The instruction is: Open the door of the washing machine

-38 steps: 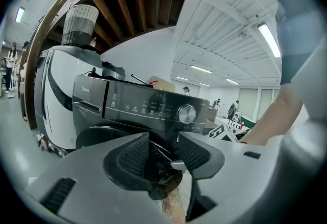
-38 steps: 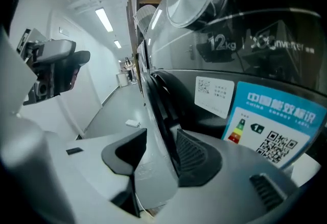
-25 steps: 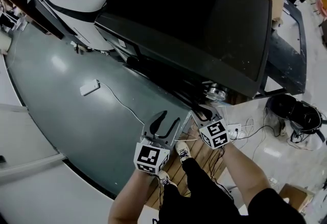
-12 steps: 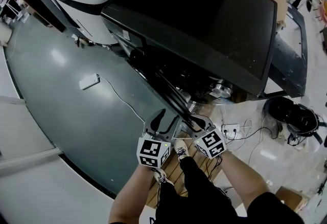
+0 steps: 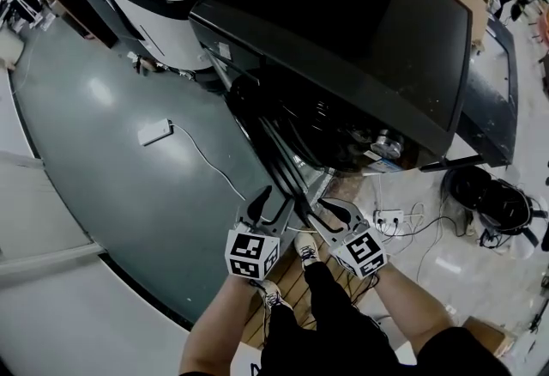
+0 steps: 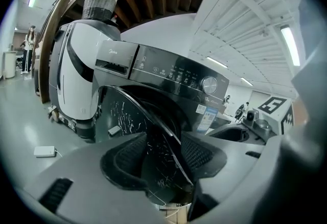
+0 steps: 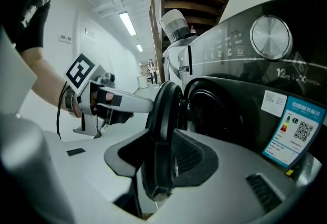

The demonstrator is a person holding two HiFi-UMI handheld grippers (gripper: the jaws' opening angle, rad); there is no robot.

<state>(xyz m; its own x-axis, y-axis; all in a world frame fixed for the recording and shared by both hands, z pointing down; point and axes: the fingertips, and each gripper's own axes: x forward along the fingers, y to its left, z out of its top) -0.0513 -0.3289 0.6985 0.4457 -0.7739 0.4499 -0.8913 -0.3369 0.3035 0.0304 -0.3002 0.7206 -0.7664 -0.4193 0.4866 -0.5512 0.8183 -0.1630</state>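
"Head view is showing what layout?"

"One washing machine (image 5: 343, 39) is standing ahead, its single door (image 5: 279, 155) hanging ajar and edge-on to the tools, the free edge running upright."

"Tool states?"

"Two tools are straddling that edge. The left tool (image 5: 279, 198) is standing released, fully spread. The right tool (image 5: 319, 213) is opening around the rim, its pads apparently not pressing. Both are sitting about equally near."

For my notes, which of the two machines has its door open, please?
The dark washing machine, its round door swung outward; not the white machine bearing the basket.
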